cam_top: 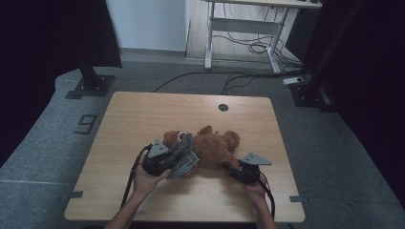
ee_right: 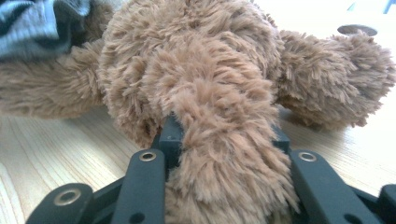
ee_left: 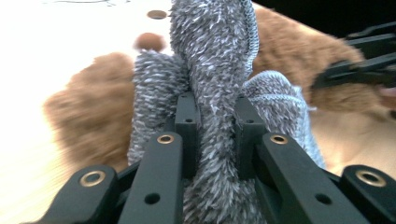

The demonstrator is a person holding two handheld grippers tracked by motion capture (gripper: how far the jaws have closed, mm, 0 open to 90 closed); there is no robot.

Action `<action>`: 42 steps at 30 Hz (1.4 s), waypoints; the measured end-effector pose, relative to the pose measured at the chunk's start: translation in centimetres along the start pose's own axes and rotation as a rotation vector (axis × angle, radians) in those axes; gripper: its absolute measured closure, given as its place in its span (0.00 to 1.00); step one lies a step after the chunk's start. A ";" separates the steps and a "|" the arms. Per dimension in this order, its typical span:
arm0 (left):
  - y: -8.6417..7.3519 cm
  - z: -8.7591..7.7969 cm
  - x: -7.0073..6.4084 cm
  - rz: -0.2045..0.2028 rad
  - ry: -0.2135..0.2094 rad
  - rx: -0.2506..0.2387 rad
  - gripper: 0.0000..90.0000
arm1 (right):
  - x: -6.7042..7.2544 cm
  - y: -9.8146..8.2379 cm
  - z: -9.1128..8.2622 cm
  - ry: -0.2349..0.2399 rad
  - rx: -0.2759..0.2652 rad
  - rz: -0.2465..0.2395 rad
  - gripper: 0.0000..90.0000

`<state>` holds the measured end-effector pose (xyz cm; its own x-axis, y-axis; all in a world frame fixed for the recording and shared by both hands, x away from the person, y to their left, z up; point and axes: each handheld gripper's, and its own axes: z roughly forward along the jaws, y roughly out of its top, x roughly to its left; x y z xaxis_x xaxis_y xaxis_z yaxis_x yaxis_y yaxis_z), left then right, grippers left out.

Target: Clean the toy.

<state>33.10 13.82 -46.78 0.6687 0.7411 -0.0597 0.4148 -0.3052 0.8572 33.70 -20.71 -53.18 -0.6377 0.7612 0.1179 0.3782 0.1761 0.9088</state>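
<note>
A brown teddy bear [cam_top: 215,145] lies on the wooden table [cam_top: 143,114], near the middle. A grey fuzzy knitted garment [cam_top: 184,155] drapes over its left part. My left gripper [cam_top: 171,161] is shut on a bunched fold of that garment [ee_left: 215,70], which stands up between the pads [ee_left: 187,126]. My right gripper [cam_top: 229,168] comes in from the right and is shut on one of the bear's limbs [ee_right: 224,107], fur bulging between its jaws. In the left gripper view the right gripper [ee_left: 324,79] shows at the bear's far side. A corner of the garment [ee_right: 42,23] lies on the bear.
A round cable hole [cam_top: 223,107] sits in the table's far middle. Beyond the table stand a black stand base [cam_top: 90,86], another stand [cam_top: 310,90], a white desk frame [cam_top: 243,33] and loose cables [cam_top: 229,76] on the floor.
</note>
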 end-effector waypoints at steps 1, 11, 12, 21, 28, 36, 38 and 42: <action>-0.2 -0.3 0.5 -0.008 0.009 0.001 0.85 | 0.0 0.0 0.0 0.001 0.000 0.000 0.70; -0.3 -1.9 2.3 -0.067 0.017 -0.022 0.84 | -0.1 -0.1 0.1 0.004 -0.005 0.010 0.70; 0.2 -1.9 1.8 -0.066 -0.001 -0.027 0.84 | -0.1 -0.1 0.1 0.005 -0.008 0.013 0.70; 5.7 1.1 -5.6 0.054 -0.176 -0.053 0.84 | 0.0 -0.1 0.1 0.000 -0.009 0.012 0.69; 5.8 6.1 -9.9 0.101 -0.220 0.034 0.84 | 0.0 -0.2 0.0 0.001 -0.009 0.006 0.69; 2.7 7.5 -8.7 0.089 -0.171 0.076 0.84 | 0.0 -0.2 0.0 0.006 -0.005 0.006 0.69; 2.3 7.1 -8.1 0.078 -0.162 0.070 0.84 | 0.0 -0.2 0.0 0.006 -0.004 0.008 0.69; 1.8 6.0 -7.1 0.060 -0.141 0.056 0.84 | 0.0 -0.3 0.0 0.008 -0.008 0.010 0.69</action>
<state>32.76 4.43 -47.90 0.7714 0.6308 -0.0839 0.4027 -0.3817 0.8319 33.61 -20.78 -53.47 -0.6395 0.7576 0.1305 0.3795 0.1635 0.9106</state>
